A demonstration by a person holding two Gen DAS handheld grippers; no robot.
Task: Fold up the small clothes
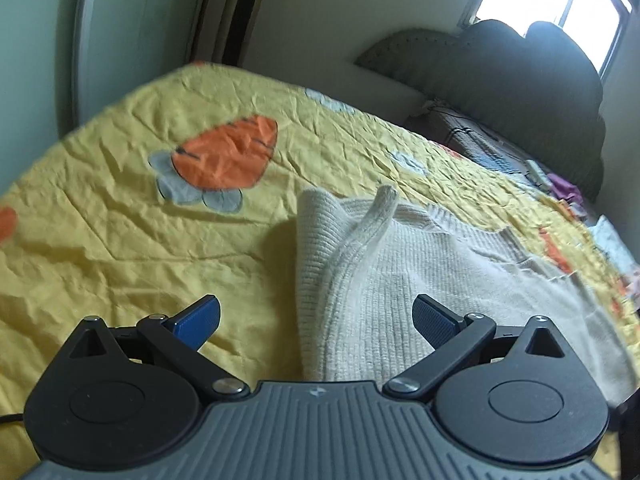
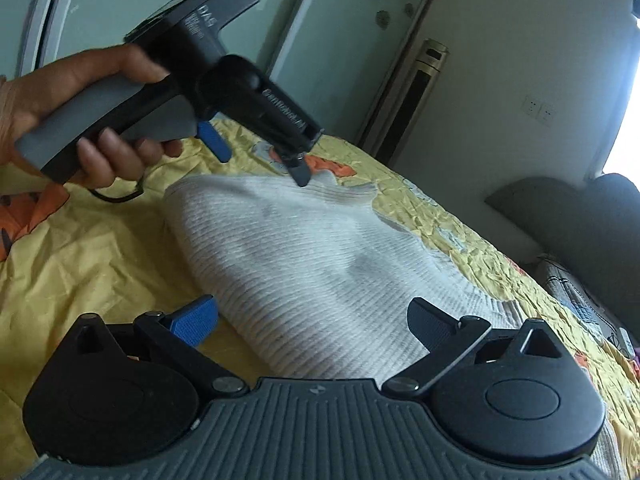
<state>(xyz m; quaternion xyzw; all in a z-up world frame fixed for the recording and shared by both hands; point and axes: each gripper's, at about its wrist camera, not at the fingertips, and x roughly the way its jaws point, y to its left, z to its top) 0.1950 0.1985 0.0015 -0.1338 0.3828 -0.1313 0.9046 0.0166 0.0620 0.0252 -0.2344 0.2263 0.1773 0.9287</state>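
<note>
A small cream ribbed knit garment (image 1: 384,280) lies on the yellow bedspread (image 1: 120,248), with one edge folded over and a strip standing up at its far end. It also shows in the right wrist view (image 2: 312,264). My left gripper (image 1: 316,320) is open just above the garment's near left edge, holding nothing. My right gripper (image 2: 312,322) is open over the garment's near end, empty. The left gripper also shows in the right wrist view (image 2: 260,152), held in a hand above the garment's far end, its jaws apart.
The bedspread has orange carrot prints (image 1: 228,156). A grey headboard (image 1: 520,80) and piled clothes (image 1: 560,192) are at the bed's far right. A wardrobe door (image 2: 340,40) and a standing air conditioner (image 2: 412,100) are behind the bed.
</note>
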